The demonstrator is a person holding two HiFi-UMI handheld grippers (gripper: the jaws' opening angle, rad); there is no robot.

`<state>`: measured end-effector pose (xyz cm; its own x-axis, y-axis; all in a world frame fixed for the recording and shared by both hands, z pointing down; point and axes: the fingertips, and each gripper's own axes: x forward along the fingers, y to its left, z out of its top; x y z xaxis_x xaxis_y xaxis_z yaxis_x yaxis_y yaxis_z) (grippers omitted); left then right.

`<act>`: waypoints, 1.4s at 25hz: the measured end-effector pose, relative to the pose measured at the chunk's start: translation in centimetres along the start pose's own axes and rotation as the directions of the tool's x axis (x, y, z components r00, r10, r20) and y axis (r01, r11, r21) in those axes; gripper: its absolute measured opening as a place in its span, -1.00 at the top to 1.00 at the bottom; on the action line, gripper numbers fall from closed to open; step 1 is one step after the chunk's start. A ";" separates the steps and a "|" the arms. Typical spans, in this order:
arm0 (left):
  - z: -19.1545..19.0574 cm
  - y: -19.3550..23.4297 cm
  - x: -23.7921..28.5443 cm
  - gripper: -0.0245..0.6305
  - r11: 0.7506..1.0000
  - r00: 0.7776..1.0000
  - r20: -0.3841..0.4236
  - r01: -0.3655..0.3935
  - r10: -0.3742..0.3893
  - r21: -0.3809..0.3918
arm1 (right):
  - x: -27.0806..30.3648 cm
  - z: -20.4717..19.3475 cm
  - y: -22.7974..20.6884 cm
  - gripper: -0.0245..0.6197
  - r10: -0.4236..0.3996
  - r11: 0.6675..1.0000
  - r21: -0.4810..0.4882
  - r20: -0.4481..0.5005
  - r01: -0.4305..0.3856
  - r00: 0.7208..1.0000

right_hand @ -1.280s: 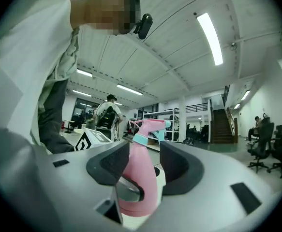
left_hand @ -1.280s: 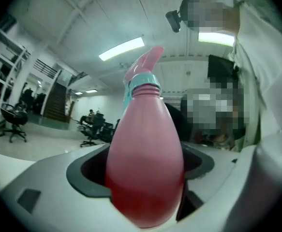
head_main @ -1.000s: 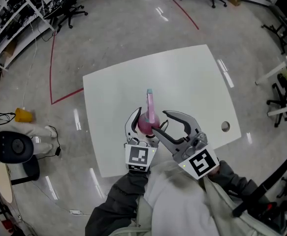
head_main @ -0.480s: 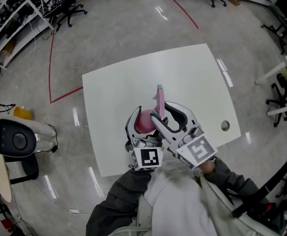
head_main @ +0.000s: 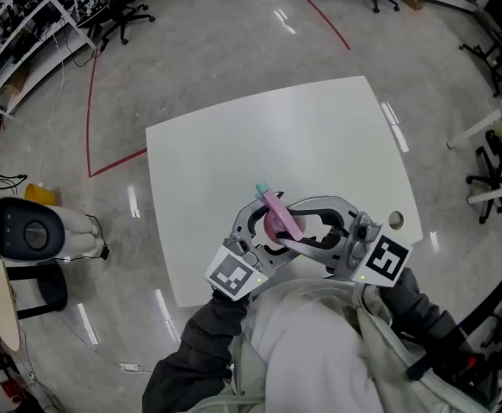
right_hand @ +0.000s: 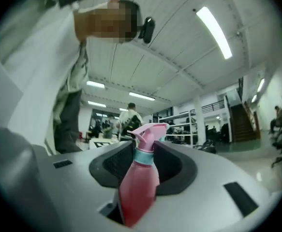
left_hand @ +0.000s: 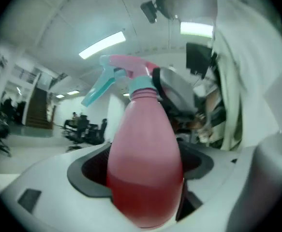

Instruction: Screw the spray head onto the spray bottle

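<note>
Holding bottle [left_hand: 143, 178] in wide-set left gripper [head_main: 249, 224] jaws as anchor; right gripper [head_main: 295, 227] jaws just closed onto spray head [right_hand: 149, 132] collar for twisting.

- An open lab-like office hall is suggested by swivel chairs [head_main: 123, 15] and a shelving rack [head_main: 27, 33].
- Red tape lines [head_main: 89, 119] are laid across the polished floor [head_main: 199, 50].
- Strip lights [right_hand: 216, 31] are mounted overhead.
</note>
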<state>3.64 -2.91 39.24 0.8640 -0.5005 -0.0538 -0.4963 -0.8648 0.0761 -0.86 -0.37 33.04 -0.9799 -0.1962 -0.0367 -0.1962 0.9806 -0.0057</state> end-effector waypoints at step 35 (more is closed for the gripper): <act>3.1 -4.2 -0.2 -0.35 0.933 0.947 -0.120 0.317 -0.299 0.171 | -1.1 5.6 1.9 0.48 0.335 0.935 0.072 0.131 -0.346 0.933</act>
<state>5.27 0.68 35.82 0.9766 -0.2102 0.0459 -0.2037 -0.9720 -0.1168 0.07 1.70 27.48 -0.9751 0.1461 -0.1668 0.1586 0.9853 -0.0642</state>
